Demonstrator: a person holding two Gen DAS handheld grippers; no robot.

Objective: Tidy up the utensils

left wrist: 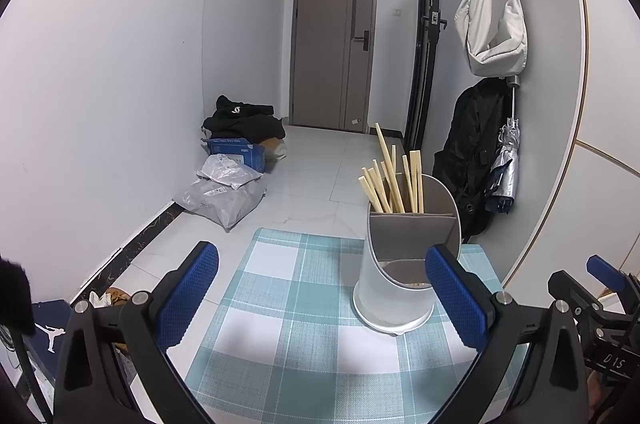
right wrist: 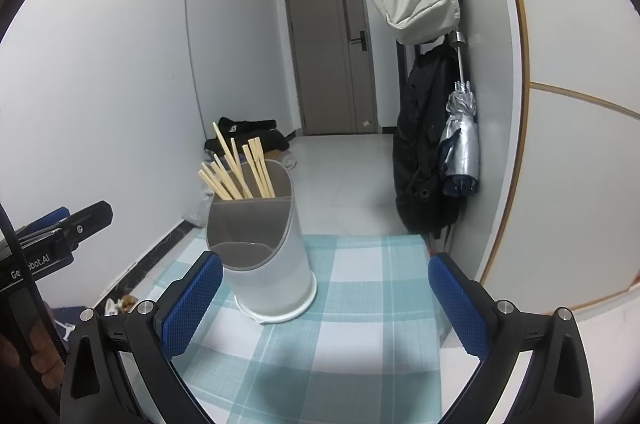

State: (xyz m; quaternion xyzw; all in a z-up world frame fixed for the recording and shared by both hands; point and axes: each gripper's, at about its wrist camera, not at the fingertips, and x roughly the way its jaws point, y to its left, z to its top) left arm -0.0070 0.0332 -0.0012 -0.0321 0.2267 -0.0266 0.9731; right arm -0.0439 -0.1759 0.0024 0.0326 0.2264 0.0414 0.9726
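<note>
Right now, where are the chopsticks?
The chopsticks stand in the rear compartment of the white utensil holder on the checked mat, right of centre in left wrist view, ahead of both grippers.

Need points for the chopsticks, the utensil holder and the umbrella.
chopsticks (right wrist: 236, 172), right wrist view, mid-shafts above the holder rim.
utensil holder (right wrist: 276, 276), right wrist view, white front wall.
umbrella (right wrist: 460, 144), right wrist view, folded silver canopy.

Chopsticks (left wrist: 390, 176) look like pale bare wood, holder (left wrist: 394, 288) is frosted matt plastic, placemat (left wrist: 304, 312) woven cloth, fingers (left wrist: 188, 294) padded with knobbly blue rubber.
</note>
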